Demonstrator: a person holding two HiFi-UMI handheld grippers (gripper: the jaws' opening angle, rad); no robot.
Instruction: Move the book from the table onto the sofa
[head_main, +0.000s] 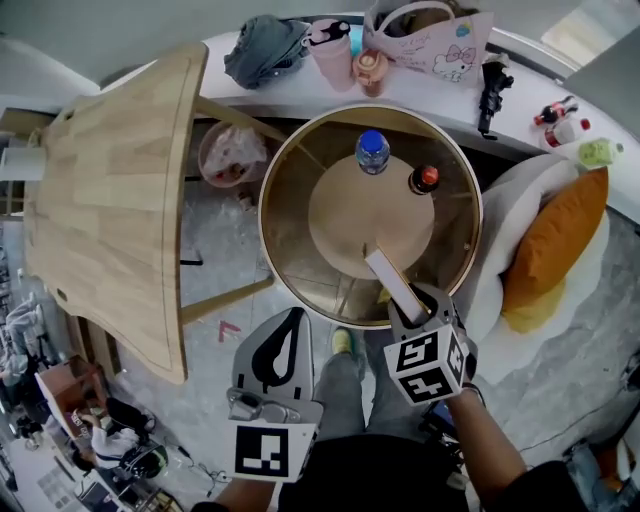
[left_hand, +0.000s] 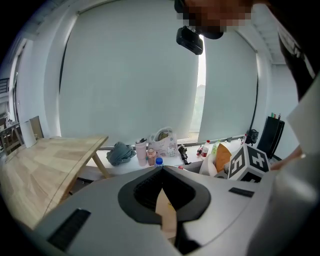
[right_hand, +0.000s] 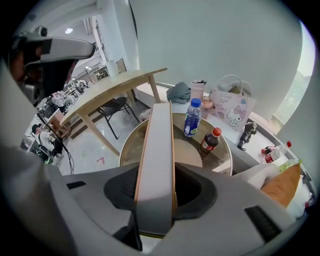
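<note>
Right gripper view: right gripper (right_hand: 156, 197) pinches book (right_hand: 157, 150) at one end, book raised over near rim of table (head_main: 268, 180), sofa (head_main: 505, 195) off to right. Left gripper (head_main: 296, 318) closed, empty. Risk: one-end hold, so book may pivot or slide out during swing, or knock cola bottle (head_main: 424, 180).

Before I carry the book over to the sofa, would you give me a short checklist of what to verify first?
1. Grip: the right gripper has its jaws closed on the book, held edge-on: ok.
2. Book lifted off the round table: cannot tell.
3. Blue-capped bottle and red-capped bottle upright and apart from the book: ok.
4. Left gripper shut, holding nothing, away from the book: ok.
5. Landing spot: bare white seat of the sofa shows beside the orange cushion: ok.
</note>
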